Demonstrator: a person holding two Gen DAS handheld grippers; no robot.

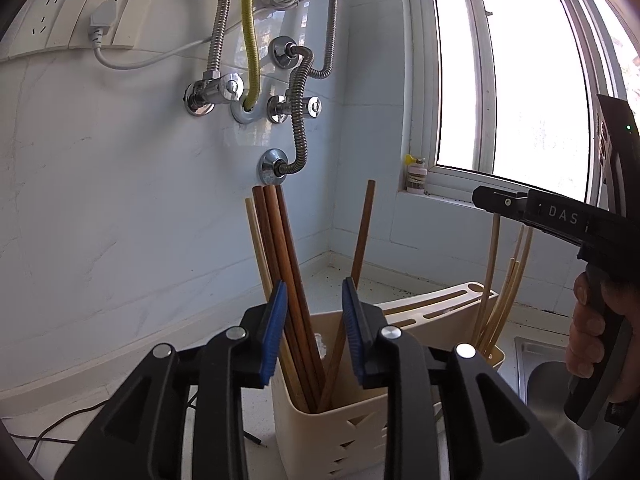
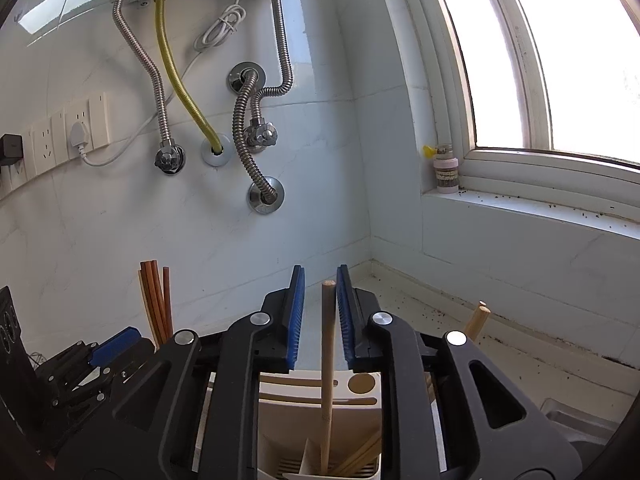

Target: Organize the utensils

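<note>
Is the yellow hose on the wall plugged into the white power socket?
No, the yellow hose runs down into a round white collar in the tiled wall, while a grey plug sits in the white power socket.

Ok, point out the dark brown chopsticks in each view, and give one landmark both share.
Left wrist: dark brown chopsticks at centre, standing in the cream holder.
Right wrist: at the lower left edge.
Shared landmark: yellow hose on the wall.
</note>
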